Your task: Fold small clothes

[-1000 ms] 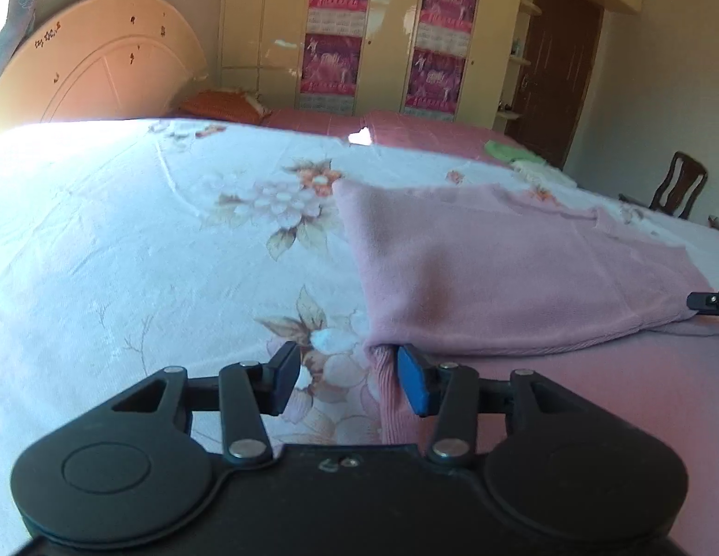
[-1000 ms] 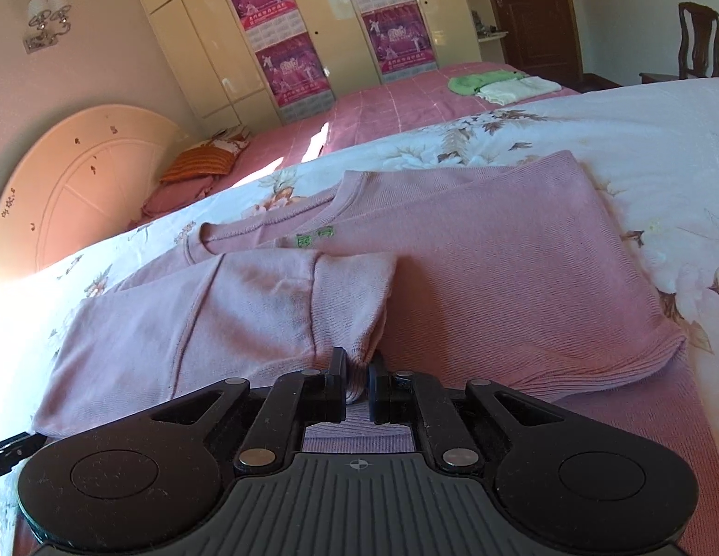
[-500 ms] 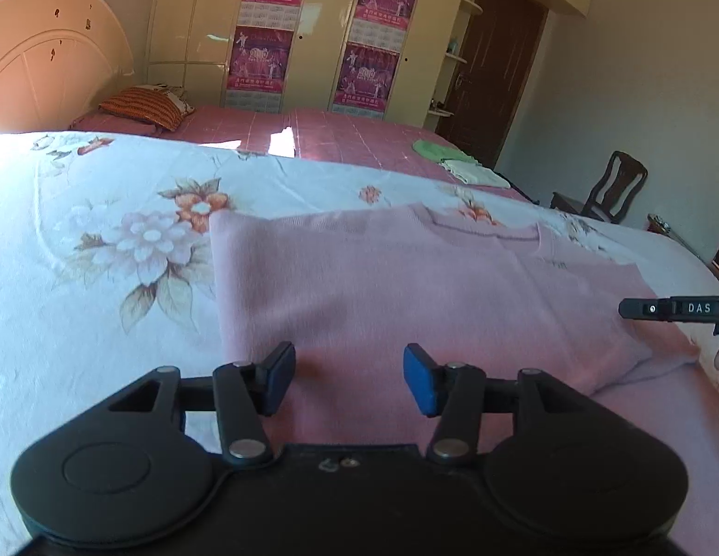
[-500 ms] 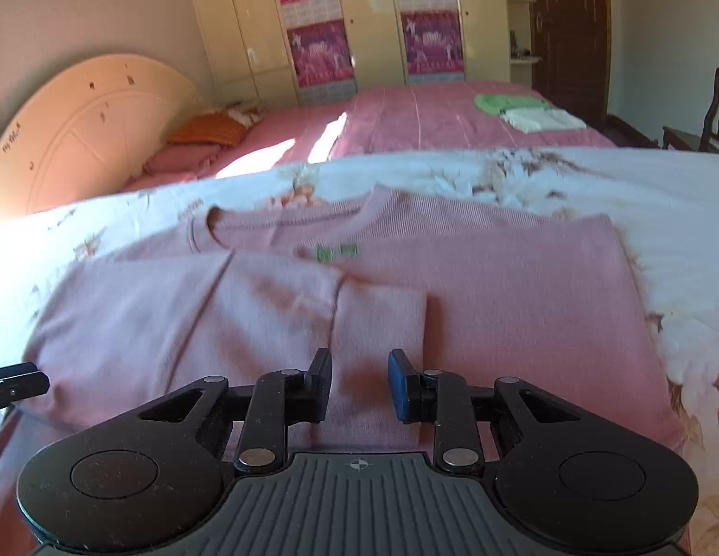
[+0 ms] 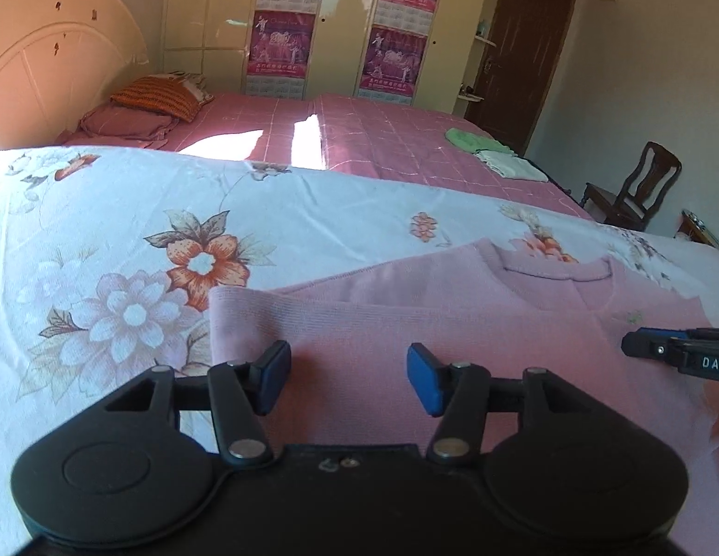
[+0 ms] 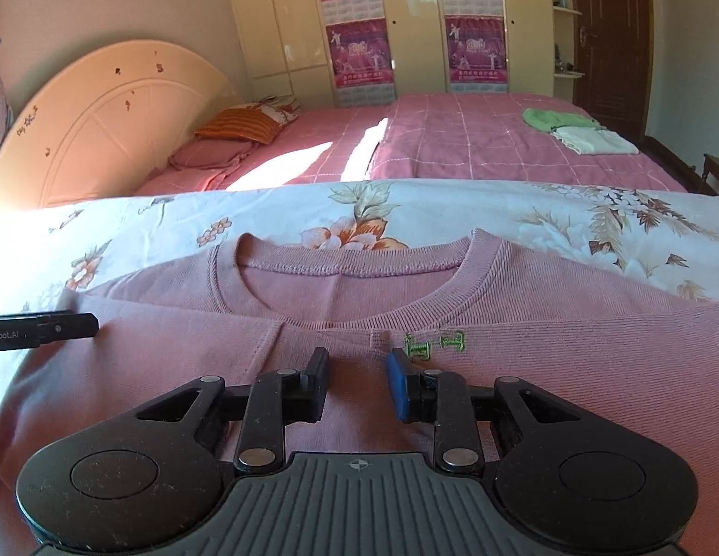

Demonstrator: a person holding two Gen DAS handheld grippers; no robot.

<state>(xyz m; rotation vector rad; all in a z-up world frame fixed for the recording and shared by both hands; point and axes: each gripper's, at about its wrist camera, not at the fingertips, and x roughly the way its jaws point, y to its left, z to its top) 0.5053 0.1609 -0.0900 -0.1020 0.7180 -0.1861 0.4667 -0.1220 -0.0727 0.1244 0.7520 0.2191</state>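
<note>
Since a second ago both my hand-held grippers have let go of the sleeve cuffs they were pinching and now sit over the sweater's body instead of at its folded edges. The left hand-held gripper (image 5: 349, 377) has just been opening its jaws; they stand about half apart with only flat knit beneath, nothing pinched. The right hand-held gripper (image 6: 357, 382) has opened too, to a narrower gap, and it grips nothing either.

The pink sweater (image 6: 568, 370) lies flat on the floral bedsheet (image 5: 127, 241), neckline toward the far side, a sleeve folded across its chest.

For writing: in the left wrist view I read "DAS" on the other gripper's finger at the right edge. In the right wrist view the opposite finger at the left edge reads "Robot.AI". The sweater carries small green embroidered marks (image 6: 433, 344) just below the collar; I cannot make them out as letters. The wardrobe posters (image 6: 357, 53) have print too small for me to read.

Only the right wrist view shows the ribbed collar head-on. Only the left wrist view shows the sweater's left edge against the sheet and a wooden chair (image 5: 637, 190) at far right. Both show the green and white folded cloths (image 6: 577, 132) on the far pink bed (image 6: 475, 148).
</note>
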